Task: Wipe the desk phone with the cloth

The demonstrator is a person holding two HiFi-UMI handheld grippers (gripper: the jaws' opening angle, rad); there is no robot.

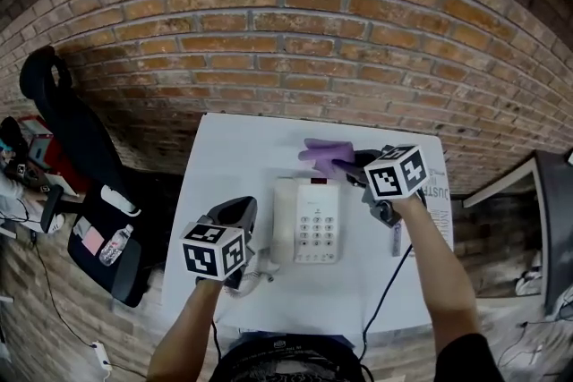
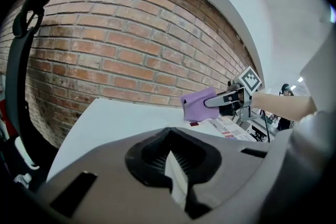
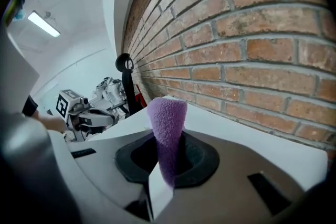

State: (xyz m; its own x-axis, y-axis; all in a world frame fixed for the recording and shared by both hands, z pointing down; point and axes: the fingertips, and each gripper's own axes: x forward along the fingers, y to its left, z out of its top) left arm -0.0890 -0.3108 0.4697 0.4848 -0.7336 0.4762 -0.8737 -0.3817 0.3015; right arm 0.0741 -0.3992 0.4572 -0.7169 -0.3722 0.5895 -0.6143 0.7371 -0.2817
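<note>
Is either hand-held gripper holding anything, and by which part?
The right hand-held gripper pinches the purple cloth by one end; the left hand-held gripper holds nothing.

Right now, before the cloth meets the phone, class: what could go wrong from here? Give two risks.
The left gripper sits beside the desk phone, not gripping it, so wiping might slide the phone across the table. The right gripper pinches the cloth by one end; the loose end could catch the handset and lift it off.
</note>
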